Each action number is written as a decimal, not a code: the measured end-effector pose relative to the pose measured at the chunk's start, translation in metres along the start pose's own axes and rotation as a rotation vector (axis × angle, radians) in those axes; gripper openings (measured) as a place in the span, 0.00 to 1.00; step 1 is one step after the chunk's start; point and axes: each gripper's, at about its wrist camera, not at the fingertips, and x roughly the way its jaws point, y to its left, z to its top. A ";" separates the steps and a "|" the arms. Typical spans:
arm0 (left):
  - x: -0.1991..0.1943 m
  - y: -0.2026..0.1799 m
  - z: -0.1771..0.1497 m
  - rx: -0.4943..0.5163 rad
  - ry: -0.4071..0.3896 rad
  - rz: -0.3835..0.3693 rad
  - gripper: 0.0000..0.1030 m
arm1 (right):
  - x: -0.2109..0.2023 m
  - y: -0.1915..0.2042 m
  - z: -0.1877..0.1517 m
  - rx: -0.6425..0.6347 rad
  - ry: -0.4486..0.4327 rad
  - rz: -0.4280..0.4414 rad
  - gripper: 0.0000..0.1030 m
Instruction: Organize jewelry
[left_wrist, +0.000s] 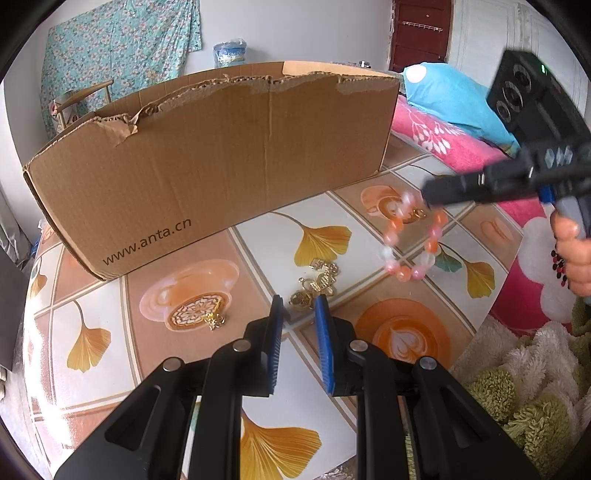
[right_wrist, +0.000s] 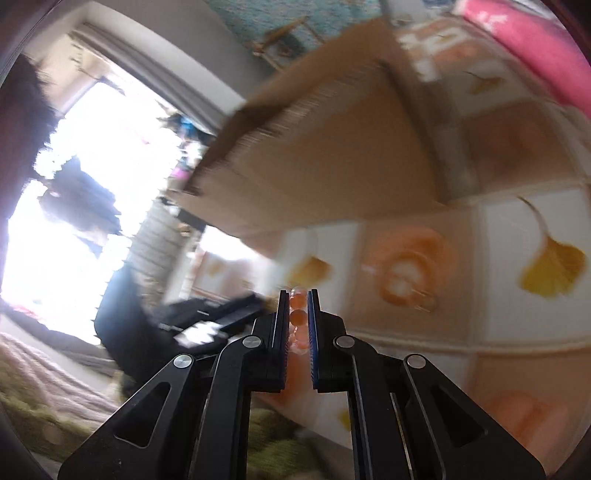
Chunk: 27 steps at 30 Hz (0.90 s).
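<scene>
In the left wrist view my right gripper (left_wrist: 430, 194) comes in from the right, shut on a pink and orange bead bracelet (left_wrist: 413, 240) that hangs in the air above the table. The right wrist view is blurred; orange beads (right_wrist: 298, 317) sit between its nearly closed fingers. My left gripper (left_wrist: 299, 306) is open and empty, low over the table, just short of a pile of gold jewelry (left_wrist: 317, 284). A small gold piece (left_wrist: 216, 321) lies to its left. An open cardboard box (left_wrist: 207, 166) stands behind.
The table (left_wrist: 406, 339) wears a cloth with leaf and coffee-cup prints. Pink and blue bedding (left_wrist: 443, 122) lies at the right back, a fluffy green-white rug (left_wrist: 524, 387) at the right front. A wooden chair (left_wrist: 81, 99) stands behind the box.
</scene>
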 end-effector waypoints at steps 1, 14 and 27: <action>0.000 -0.001 0.001 0.000 0.001 0.002 0.17 | -0.002 -0.004 -0.003 0.004 0.005 -0.026 0.07; 0.003 -0.005 0.003 0.006 0.018 0.026 0.17 | -0.047 -0.044 -0.025 0.045 -0.019 -0.286 0.07; 0.005 -0.008 0.003 0.014 0.018 0.033 0.17 | -0.023 -0.050 0.041 -0.136 -0.107 -0.381 0.08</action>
